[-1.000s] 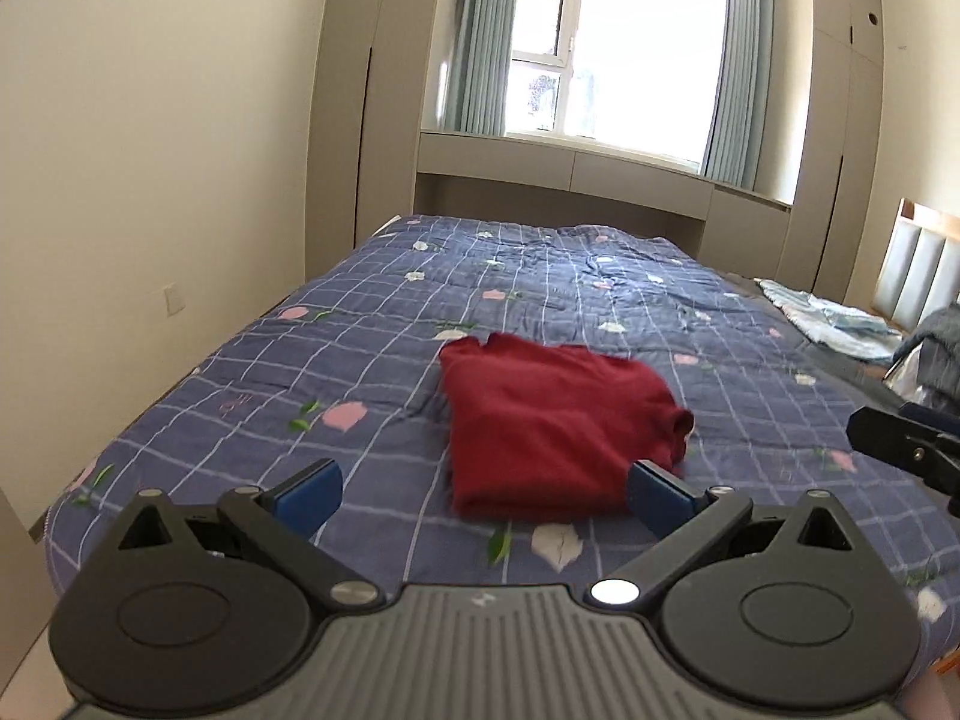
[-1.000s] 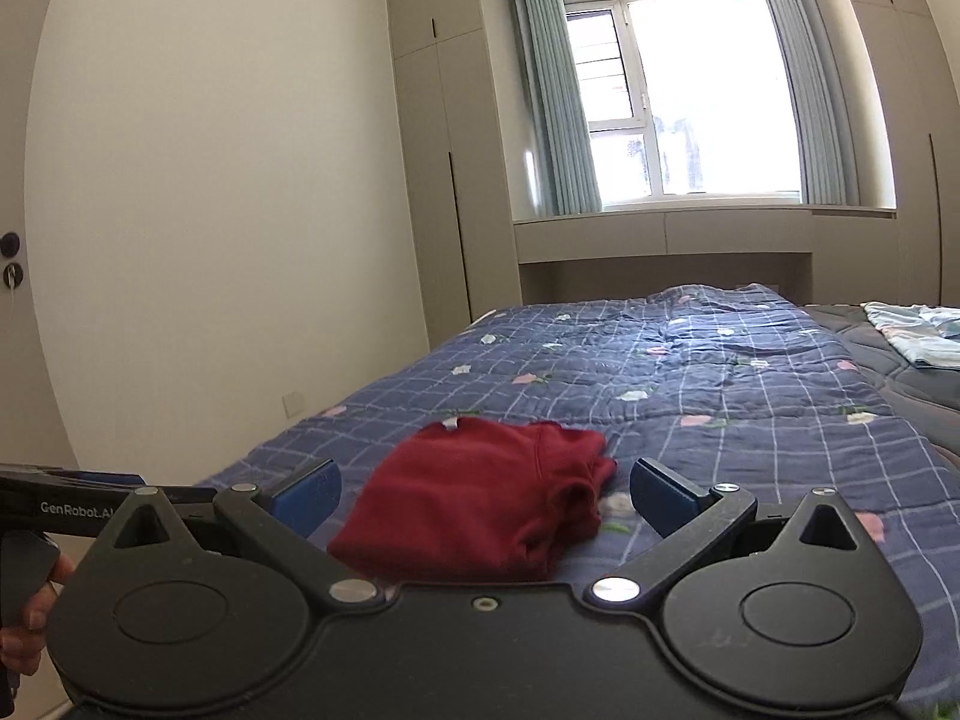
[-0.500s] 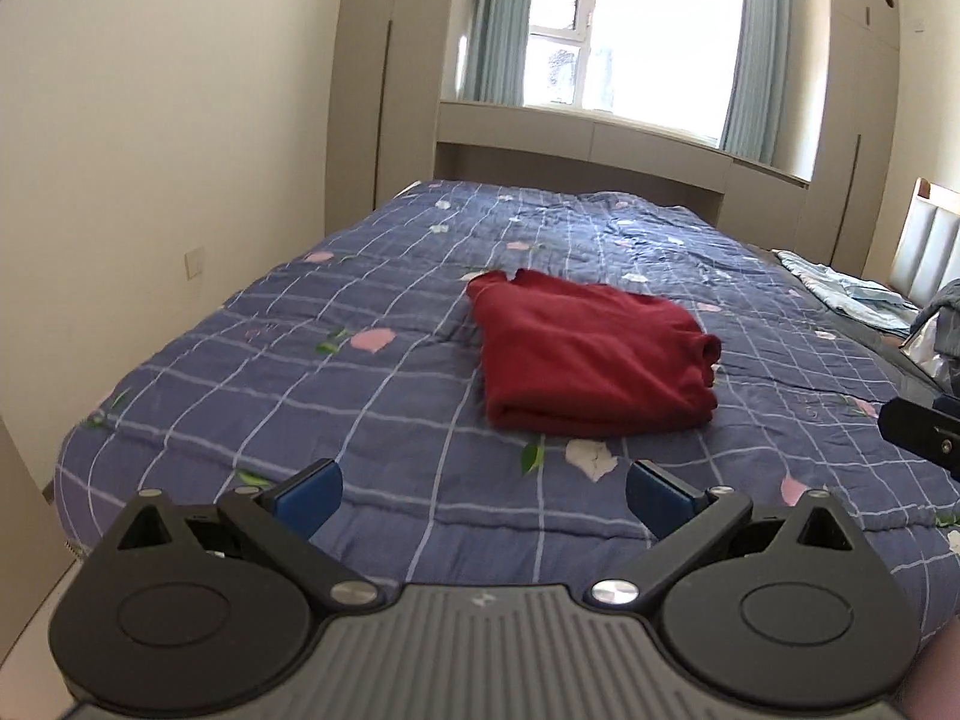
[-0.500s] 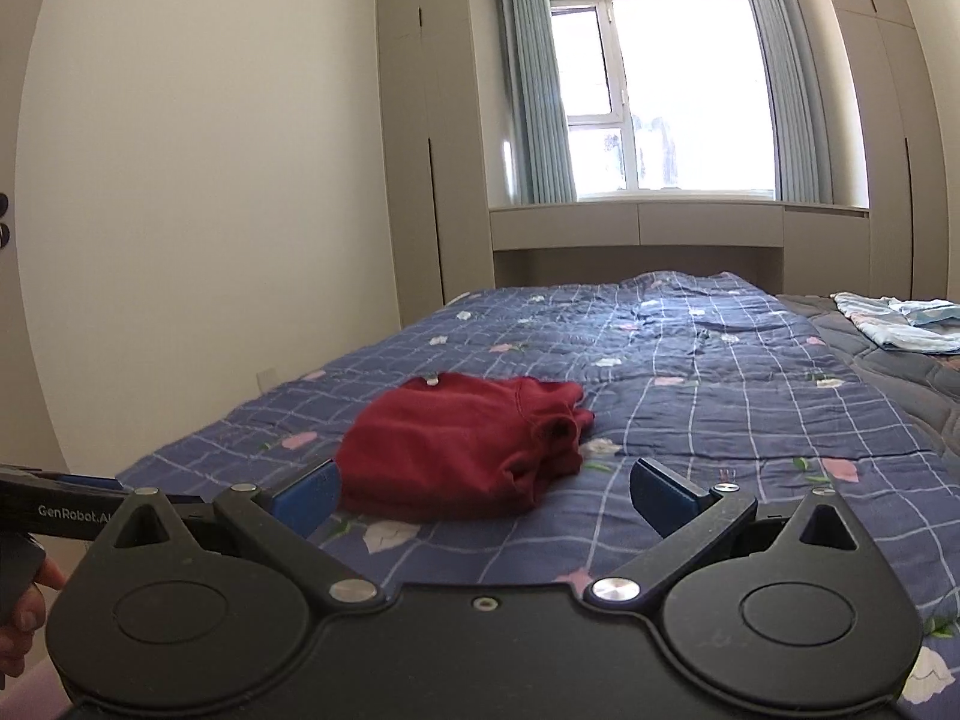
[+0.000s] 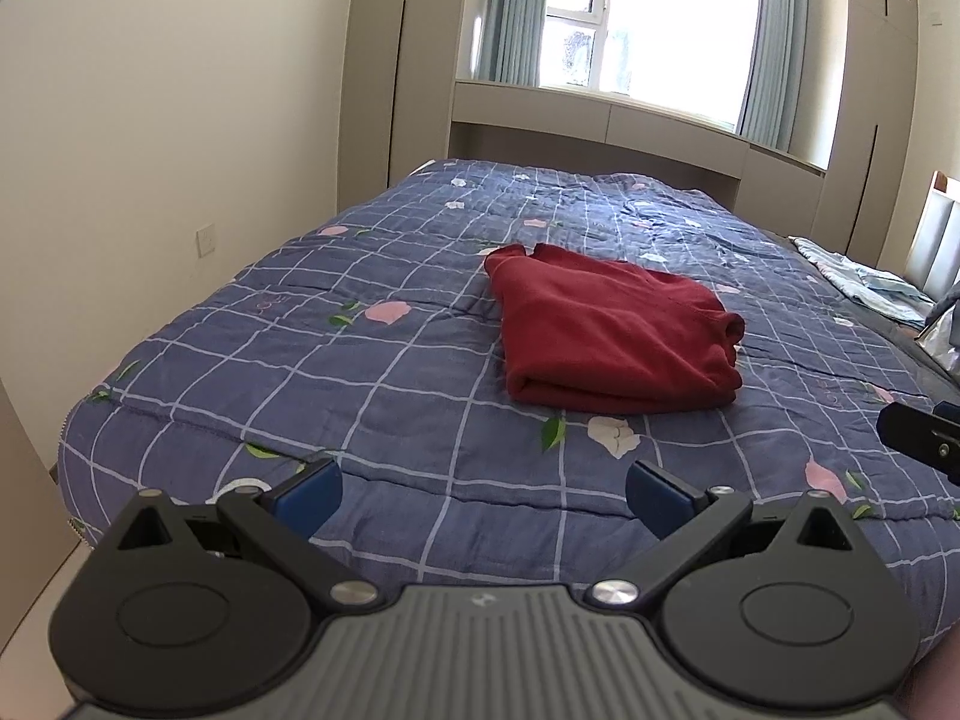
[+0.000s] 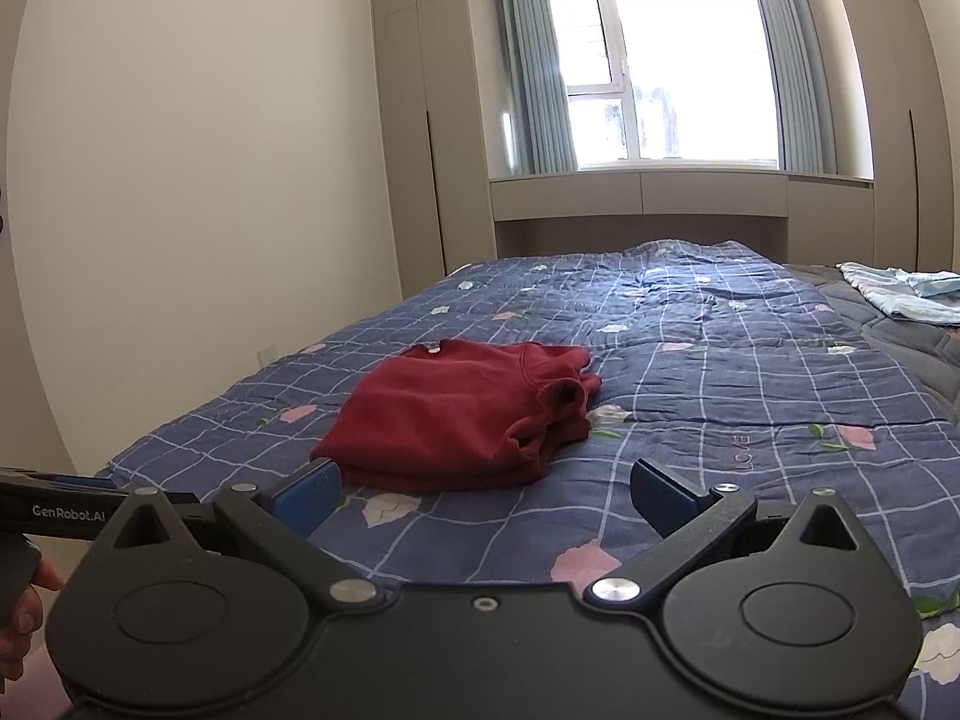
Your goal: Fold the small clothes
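Note:
A dark red garment (image 5: 606,336) lies folded into a thick rectangle on the blue checked quilt (image 5: 372,372), also seen as the red garment (image 6: 462,420) in the right wrist view. My left gripper (image 5: 483,492) is open and empty, held back near the foot edge of the bed, well short of the garment. My right gripper (image 6: 486,495) is open too, nothing between its blue pads, just short of the garment's near fold. The right gripper's tip (image 5: 918,441) shows at the right edge of the left wrist view.
The quilt (image 6: 750,396) covers a wide bed. A light blue cloth (image 6: 906,297) lies at the far right, near a padded headboard (image 5: 933,234). Cupboards and a window ledge (image 6: 660,186) stand behind the bed; a wall (image 5: 150,150) runs along the left. A hand (image 6: 24,618) holds the left tool.
Both grippers have drawn back and away from the red garment, which now lies farther ahead of them. The garment itself has stayed folded in place.

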A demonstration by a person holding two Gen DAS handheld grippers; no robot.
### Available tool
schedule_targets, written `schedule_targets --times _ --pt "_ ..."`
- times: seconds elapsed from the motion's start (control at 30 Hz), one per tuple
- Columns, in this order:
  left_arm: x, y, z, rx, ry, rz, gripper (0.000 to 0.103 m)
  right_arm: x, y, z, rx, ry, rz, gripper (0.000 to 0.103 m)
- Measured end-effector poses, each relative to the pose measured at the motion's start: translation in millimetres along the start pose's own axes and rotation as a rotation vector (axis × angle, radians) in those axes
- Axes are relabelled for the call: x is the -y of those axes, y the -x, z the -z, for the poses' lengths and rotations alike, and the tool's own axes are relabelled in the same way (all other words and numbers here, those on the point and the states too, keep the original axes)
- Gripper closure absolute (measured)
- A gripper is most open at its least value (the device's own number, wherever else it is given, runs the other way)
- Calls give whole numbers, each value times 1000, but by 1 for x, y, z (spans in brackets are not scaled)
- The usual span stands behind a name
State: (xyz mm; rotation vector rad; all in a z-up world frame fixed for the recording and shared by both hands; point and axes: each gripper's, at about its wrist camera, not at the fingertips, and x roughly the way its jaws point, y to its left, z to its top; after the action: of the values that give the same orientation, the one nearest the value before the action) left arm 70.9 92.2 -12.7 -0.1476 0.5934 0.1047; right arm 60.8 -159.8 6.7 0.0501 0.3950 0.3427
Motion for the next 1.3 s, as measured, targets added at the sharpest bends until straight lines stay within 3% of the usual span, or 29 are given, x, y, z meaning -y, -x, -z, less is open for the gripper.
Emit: schedule_targets --times 1.3 --pt "0 -13 -3 -44 16 -23 0 9 -24 5 -45 -17 -13 1"
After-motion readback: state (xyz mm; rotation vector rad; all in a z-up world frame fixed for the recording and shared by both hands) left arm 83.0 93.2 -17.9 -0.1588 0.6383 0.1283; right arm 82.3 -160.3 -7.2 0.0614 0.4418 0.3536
